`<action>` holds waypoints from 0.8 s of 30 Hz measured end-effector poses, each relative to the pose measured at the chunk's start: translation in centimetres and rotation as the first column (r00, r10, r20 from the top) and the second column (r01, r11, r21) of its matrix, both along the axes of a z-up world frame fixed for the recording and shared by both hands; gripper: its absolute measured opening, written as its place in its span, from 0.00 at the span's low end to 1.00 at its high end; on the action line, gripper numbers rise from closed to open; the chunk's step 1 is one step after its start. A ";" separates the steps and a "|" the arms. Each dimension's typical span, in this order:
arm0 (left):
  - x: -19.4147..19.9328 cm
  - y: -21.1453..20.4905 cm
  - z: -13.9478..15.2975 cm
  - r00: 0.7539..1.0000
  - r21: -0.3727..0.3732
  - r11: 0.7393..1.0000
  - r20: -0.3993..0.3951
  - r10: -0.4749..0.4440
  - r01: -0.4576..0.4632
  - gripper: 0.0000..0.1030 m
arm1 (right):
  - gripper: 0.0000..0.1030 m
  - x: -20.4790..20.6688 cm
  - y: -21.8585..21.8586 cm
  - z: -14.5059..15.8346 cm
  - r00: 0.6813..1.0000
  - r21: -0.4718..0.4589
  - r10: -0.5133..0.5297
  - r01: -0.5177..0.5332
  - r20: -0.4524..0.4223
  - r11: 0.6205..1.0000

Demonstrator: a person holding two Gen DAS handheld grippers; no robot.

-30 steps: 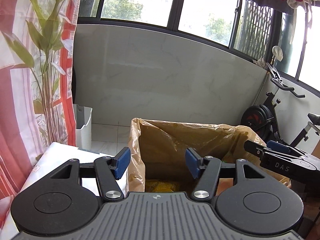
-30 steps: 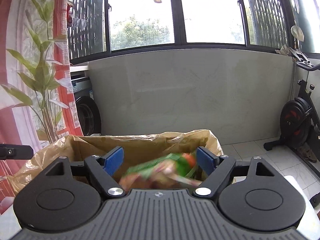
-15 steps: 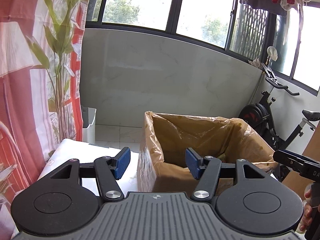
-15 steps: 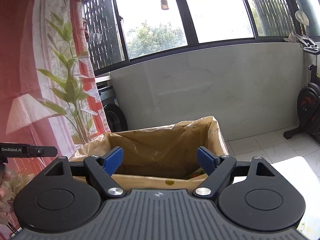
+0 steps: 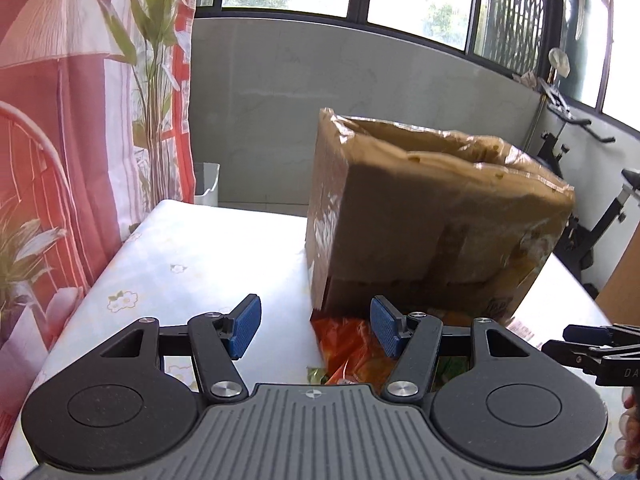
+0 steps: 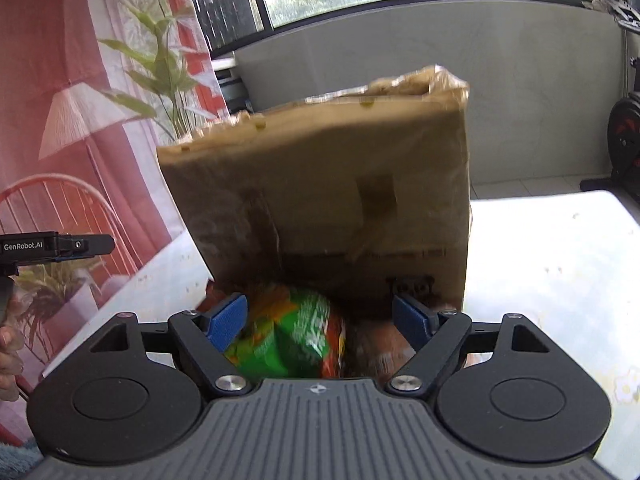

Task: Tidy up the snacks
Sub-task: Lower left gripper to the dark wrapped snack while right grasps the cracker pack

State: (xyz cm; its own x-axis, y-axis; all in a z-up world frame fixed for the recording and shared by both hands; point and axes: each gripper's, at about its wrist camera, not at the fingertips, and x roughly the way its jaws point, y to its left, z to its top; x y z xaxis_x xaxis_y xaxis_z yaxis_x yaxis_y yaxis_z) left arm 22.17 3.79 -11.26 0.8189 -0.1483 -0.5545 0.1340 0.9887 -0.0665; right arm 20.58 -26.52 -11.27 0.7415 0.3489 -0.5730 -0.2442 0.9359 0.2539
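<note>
Cardboard box [image 6: 328,184] stood on the white floral tabletop [image 5: 192,264], snack packets — green [image 6: 288,340], orange [image 5: 352,344] — heaped at its near base. Left gripper [image 5: 316,326] and right gripper [image 6: 320,322] were open, holding nothing. Risk: blurred approach could crush packets or nudge the box. Tiled balcony wall [image 5: 280,100] lay beyond.

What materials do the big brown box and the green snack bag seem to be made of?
Brown box: seems matte cardboard, with flat stiff walls; a shiny crinkled film, probably plastic, lines its rim.
Green snack bag: seems glossy plastic or foil film, printed and wrinkled; blur leaves the exact kind open.
</note>
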 end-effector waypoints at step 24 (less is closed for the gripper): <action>-1.5 -0.7 -6.9 0.973 -0.070 0.998 -0.231 -0.013 -0.004 0.61 | 0.49 -3.3 6.2 -7.3 0.920 -0.273 0.244 -0.331 -0.307 0.903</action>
State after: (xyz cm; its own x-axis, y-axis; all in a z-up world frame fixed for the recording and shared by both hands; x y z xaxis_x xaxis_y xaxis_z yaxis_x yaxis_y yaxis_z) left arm 20.64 3.07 -18.12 0.6688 -0.1968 -0.7169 0.1115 0.9800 -0.1650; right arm 17.25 -20.32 -18.61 0.4460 0.2944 -0.8452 -0.4811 0.8752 0.0510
